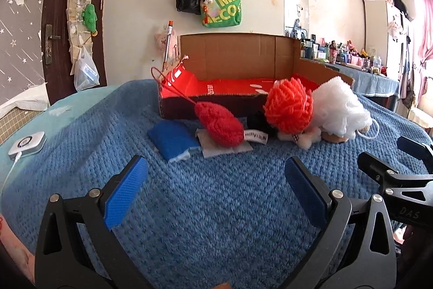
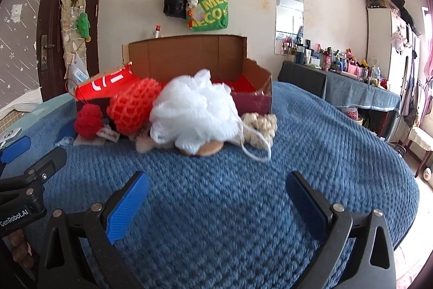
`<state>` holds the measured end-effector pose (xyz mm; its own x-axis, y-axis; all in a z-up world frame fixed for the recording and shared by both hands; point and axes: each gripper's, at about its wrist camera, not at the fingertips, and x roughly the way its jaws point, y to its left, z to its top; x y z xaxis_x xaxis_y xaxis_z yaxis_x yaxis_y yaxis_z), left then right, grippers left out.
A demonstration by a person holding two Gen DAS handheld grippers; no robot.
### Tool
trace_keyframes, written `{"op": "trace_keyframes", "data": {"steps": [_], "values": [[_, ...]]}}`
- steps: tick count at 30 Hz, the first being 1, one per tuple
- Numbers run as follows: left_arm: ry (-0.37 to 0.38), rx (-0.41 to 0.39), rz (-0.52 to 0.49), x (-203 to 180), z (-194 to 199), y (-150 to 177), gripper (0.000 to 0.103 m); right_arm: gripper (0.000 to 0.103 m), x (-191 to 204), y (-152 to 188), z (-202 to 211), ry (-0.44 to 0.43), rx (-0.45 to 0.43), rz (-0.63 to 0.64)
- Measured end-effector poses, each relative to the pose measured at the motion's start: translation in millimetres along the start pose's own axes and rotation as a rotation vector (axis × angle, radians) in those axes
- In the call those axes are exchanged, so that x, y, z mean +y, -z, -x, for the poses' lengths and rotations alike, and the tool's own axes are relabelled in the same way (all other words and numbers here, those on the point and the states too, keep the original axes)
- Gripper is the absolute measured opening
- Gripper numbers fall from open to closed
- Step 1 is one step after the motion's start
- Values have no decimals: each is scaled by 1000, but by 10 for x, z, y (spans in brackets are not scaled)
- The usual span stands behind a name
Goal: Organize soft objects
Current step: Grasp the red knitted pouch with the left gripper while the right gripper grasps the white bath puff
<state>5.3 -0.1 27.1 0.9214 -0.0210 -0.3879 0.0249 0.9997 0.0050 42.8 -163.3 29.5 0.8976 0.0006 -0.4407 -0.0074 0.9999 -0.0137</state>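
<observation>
Soft objects lie in a pile on the blue blanket (image 1: 216,194) in front of an open cardboard box (image 1: 238,58) with a red inside. The pile holds a blue sponge (image 1: 174,141), a red knitted heart (image 1: 219,125), an orange-red mesh ball (image 1: 288,106), a white mesh pouf (image 1: 342,110) and a beige crochet piece (image 2: 259,127). My left gripper (image 1: 216,188) stands open near the sponge and heart, holding nothing. My right gripper (image 2: 216,197) is open too, short of the white pouf (image 2: 194,110), and empty.
A white device (image 1: 27,144) with a cable lies at the blanket's left edge. A dark door (image 1: 70,18) is at the back left. Bags hang on the wall behind the box. A cluttered table (image 2: 351,83) stands at the right.
</observation>
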Motion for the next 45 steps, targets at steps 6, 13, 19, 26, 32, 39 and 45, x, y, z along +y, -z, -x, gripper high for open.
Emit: {"op": "trace_keyframes", "data": {"steps": [6,13,19,26,32,39,45], "values": [[15,0,1,33,-4,-165,103,103,-12,-209,-30,-21,-10,-19],[30,24,-7,65,-103,-392,103,103,-41,-474,-79,-41,-23,-12],[53,92,3,168,-309,-550,103,103,-85,-678,-235,-98,14,19],[119,236,27,300,-651,-651,101,103,-102,-819,-446,-149,94,98],[127,292,2,278,-845,-692,88,102,-100,-823,-610,-212,157,142],[150,344,-38,188,-999,-665,53,88,-63,-788,-752,-316,211,154],[200,373,-23,177,-1040,-669,42,51,-84,-820,-745,-401,206,116]]}}
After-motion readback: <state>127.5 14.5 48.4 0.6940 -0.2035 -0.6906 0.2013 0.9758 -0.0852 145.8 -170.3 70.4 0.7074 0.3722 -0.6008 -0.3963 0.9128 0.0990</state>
